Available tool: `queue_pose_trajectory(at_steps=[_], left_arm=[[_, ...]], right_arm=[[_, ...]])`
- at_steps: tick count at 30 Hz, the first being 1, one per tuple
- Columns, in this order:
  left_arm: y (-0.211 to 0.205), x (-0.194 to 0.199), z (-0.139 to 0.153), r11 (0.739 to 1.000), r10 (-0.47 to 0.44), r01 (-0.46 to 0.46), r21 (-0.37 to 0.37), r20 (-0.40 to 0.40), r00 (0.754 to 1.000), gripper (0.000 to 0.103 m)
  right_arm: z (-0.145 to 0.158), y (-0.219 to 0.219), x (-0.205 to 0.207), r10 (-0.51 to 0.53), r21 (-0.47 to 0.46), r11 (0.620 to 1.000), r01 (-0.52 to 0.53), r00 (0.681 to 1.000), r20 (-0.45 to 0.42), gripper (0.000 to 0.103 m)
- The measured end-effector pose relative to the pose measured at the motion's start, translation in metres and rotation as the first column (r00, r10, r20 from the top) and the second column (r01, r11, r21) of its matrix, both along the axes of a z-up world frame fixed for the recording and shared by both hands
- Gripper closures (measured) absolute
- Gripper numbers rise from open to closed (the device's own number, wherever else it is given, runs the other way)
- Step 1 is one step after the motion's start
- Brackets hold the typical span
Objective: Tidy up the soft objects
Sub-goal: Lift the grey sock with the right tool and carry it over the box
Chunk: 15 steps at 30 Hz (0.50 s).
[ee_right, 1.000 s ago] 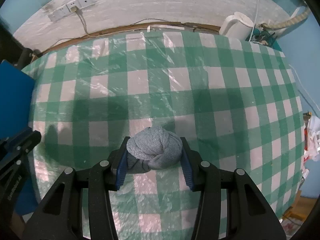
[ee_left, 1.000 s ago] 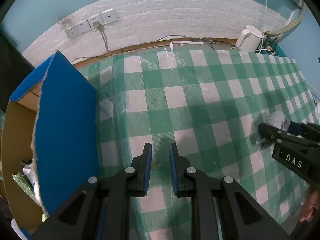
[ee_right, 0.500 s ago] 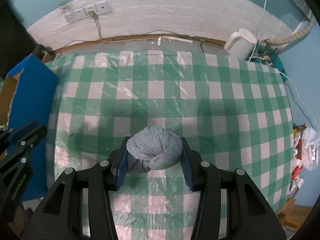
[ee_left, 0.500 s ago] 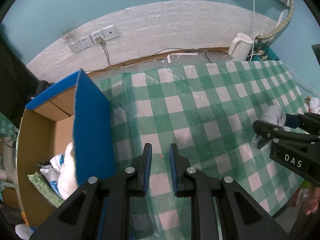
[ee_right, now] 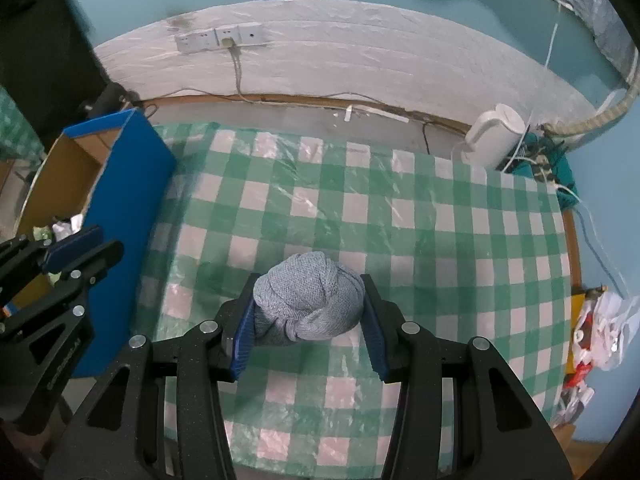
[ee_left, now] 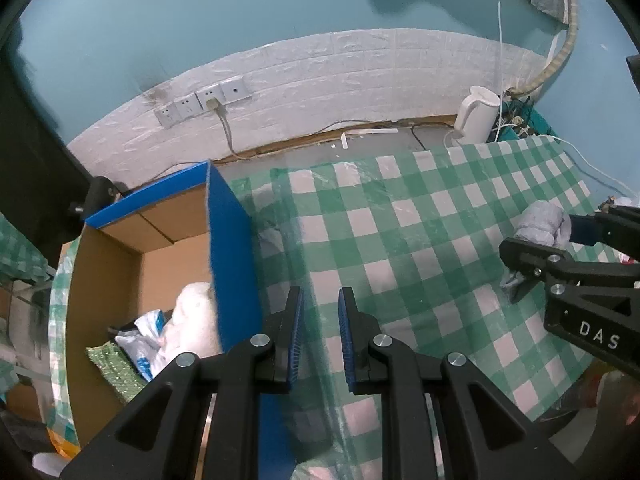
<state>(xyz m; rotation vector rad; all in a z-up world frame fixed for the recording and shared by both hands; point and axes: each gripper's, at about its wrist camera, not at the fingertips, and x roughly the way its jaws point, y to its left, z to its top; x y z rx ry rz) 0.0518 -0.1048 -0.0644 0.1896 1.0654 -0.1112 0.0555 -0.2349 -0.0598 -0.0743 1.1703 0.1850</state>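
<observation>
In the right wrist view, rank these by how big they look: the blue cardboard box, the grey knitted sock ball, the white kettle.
1. Blue cardboard box, clearly largest.
2. Grey knitted sock ball.
3. White kettle.
The ball sits right at the camera between the right tongs, while the kettle is far back, so their true order is unsure.

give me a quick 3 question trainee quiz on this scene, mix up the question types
1. True or false: the right gripper grips a grey knitted bundle.
2. What lies between the left gripper fingers? A) a sponge B) nothing C) a sock
3. Fill in: the white soft item lies inside the blue-sided ____.

Key: 1 true; 2 B; 3 cardboard box.
</observation>
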Motion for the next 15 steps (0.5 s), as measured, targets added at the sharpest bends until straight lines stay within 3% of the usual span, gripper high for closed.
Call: queue_pose_trajectory(at_steps=[15], left_arm=[[0.045, -0.020, 0.024, 0.999, 0.040, -0.039, -0.022, 0.048, 0.998, 0.086]], right_arm=[[0.021, 0.045, -0.008, 0.100, 0.003, 0.995, -0.100, 0.994, 0.039, 0.057]])
